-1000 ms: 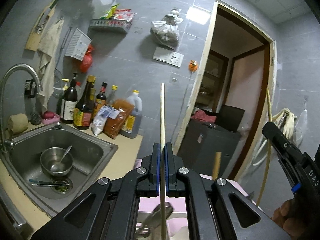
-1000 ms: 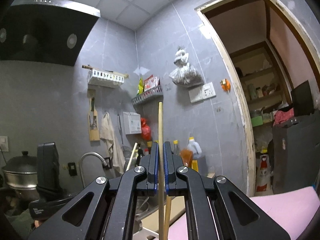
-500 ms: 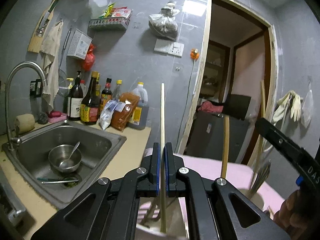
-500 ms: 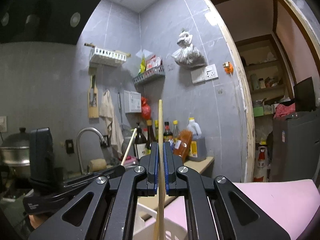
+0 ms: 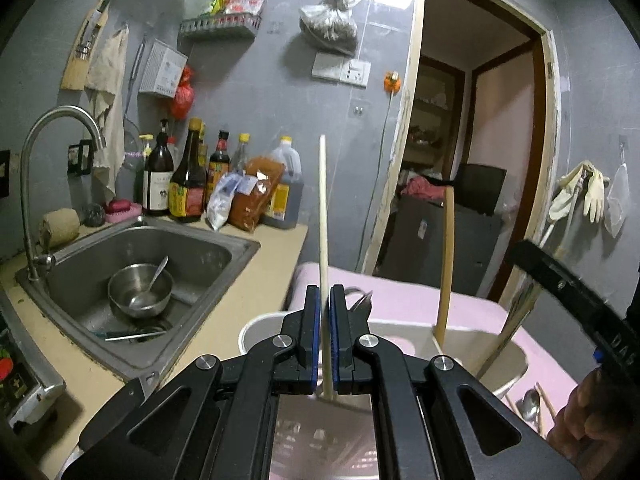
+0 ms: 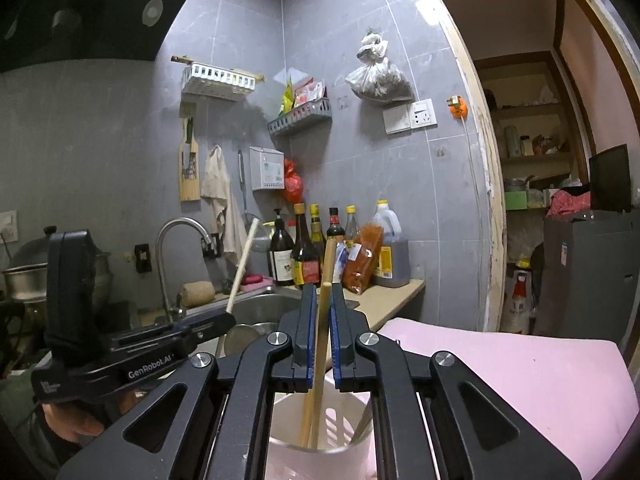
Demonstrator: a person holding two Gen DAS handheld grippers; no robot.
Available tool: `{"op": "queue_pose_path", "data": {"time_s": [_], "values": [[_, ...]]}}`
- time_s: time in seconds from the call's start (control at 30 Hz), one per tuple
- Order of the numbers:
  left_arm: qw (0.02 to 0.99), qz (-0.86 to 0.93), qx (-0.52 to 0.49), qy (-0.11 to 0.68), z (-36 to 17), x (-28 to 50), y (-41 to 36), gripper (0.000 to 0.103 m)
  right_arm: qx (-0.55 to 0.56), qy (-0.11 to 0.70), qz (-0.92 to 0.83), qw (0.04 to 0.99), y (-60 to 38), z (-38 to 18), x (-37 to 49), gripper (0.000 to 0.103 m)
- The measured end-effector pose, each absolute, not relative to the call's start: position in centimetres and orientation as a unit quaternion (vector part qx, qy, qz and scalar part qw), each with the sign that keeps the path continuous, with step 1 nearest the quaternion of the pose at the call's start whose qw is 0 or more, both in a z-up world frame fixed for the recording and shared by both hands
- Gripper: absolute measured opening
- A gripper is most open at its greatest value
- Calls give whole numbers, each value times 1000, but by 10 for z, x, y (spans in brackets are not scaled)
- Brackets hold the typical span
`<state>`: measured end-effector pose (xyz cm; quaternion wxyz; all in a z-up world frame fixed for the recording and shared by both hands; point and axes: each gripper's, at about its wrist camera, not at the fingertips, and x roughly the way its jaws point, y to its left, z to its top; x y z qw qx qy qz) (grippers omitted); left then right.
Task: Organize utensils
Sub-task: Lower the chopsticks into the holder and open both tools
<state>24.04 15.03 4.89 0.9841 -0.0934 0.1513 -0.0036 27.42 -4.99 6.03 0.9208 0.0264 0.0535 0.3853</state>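
Observation:
My left gripper (image 5: 324, 300) is shut on a pale wooden chopstick (image 5: 323, 216) that stands upright, its lower end inside the white utensil holder (image 5: 256, 328). My right gripper (image 6: 324, 300) stands just over the same holder (image 6: 288, 454), its jaws slightly apart around a wooden chopstick (image 6: 320, 344) that leans loose in the holder beside a second stick. The right gripper also shows in the left wrist view (image 5: 560, 284), the left gripper in the right wrist view (image 6: 224, 320). A metal spoon (image 5: 529, 404) lies on the pink mat (image 5: 408, 292).
A steel sink (image 5: 224, 248) with a bowl and spoon (image 5: 140, 290) and a tap (image 5: 60, 120) lies to the left. Sauce bottles (image 5: 188, 176) line the counter's back. An open doorway (image 5: 480, 160) is on the right.
Both grippers have come down over the white holder. The right jaws have opened a little and the chopstick has slid down into the holder. The left chopstick's lower end has entered the holder.

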Motion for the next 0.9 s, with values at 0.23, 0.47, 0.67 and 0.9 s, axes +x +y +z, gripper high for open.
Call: {"op": "queue_pose_path", "data": {"time_s": [0.23, 0.47, 0.67, 0.9], "values": [[983, -7, -88, 160, 44, 239, 146, 3, 25, 51, 383, 922, -56, 61, 270, 8], [982, -12, -97, 162, 47, 238, 147, 3, 28, 50, 380, 923, -62, 61, 267, 12], [983, -18, -101, 155, 53, 234, 145, 17, 29, 39, 371, 927, -69, 64, 262, 18], [984, -24, -100, 147, 61, 230, 138, 23, 31, 24, 359, 932, -79, 73, 255, 20]]}}
